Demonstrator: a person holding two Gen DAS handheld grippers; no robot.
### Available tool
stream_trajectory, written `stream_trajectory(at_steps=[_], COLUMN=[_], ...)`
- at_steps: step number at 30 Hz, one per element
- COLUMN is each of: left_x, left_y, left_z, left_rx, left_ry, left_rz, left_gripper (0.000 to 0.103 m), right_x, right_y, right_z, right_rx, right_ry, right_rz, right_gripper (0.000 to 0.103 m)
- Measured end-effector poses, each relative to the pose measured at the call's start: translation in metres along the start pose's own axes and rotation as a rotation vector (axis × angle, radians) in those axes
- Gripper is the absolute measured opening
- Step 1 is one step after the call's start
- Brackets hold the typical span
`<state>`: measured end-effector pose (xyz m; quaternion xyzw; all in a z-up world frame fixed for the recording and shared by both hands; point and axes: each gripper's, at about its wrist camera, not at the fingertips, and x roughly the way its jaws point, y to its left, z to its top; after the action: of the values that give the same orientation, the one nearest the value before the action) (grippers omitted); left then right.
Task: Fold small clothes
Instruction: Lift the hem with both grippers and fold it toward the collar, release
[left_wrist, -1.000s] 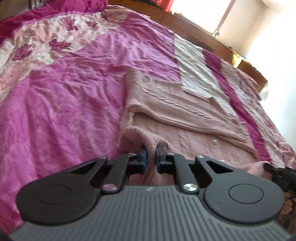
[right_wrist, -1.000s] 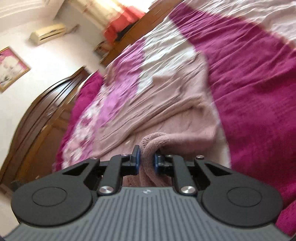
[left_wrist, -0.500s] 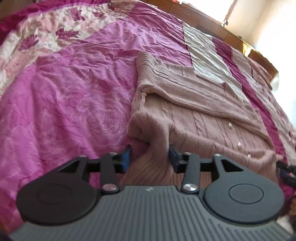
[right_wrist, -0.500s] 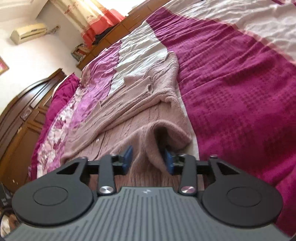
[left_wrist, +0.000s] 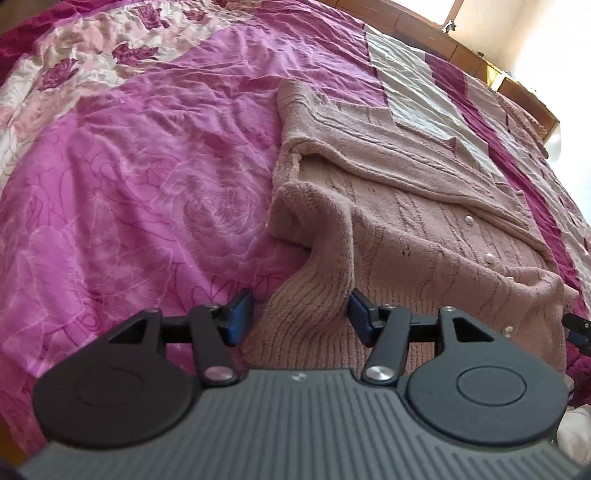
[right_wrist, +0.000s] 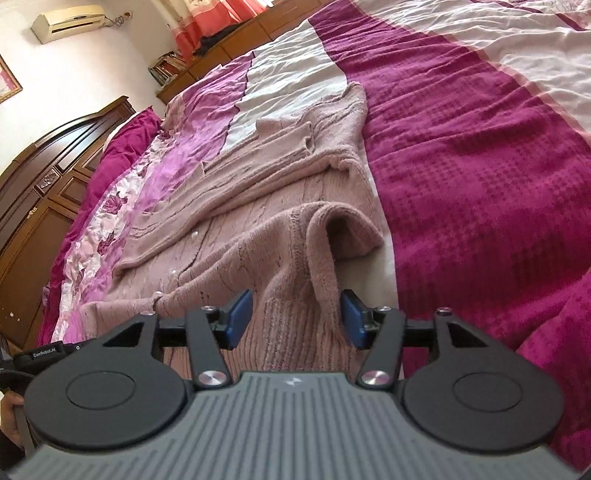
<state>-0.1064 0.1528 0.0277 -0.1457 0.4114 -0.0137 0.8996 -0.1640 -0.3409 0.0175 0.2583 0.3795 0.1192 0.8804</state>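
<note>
A magenta floral bedspread (left_wrist: 147, 177) covers the bed; a wooden headboard (right_wrist: 44, 155) and wall air conditioner (right_wrist: 70, 22) occupy the right wrist view's upper left. Both grippers point downward. The left gripper (left_wrist: 299, 317) and right gripper (right_wrist: 295, 317) have just been opening; jaws stand apart, a fold of the ribbed pink knit cardigan (left_wrist: 424, 229) lying loose between the pads, frame centre.

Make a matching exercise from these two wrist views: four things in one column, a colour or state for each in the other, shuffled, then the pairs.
1. cardigan
2. left gripper
3. pearl buttons
4. air conditioner

A. white, small, round
B. mounted high on the wall
C. dusty pink knit, hem bunched up
D. open, knit between the blue pads

Pairs: 1-C, 2-D, 3-A, 4-B
</note>
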Motion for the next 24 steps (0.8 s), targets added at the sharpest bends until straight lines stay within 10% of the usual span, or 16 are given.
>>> stream_trajectory(at_steps=[13, 24], left_x=[0.009, 0.020], left_y=[-0.018, -0.025], left_z=[-0.005, -0.007], left_rx=[0.129, 0.206], left_ry=[0.030, 0.050], left_rz=[0.027, 0.055], left_gripper=[0.065, 0.069], right_x=[0.012, 0.012], right_y=[0.009, -0.007], right_z=[-0.008, -0.012], right_rx=[-0.059, -0.028], right_ry=[0.083, 0.055], right_rz=[-0.067, 0.047], right_gripper=[0.074, 0.089])
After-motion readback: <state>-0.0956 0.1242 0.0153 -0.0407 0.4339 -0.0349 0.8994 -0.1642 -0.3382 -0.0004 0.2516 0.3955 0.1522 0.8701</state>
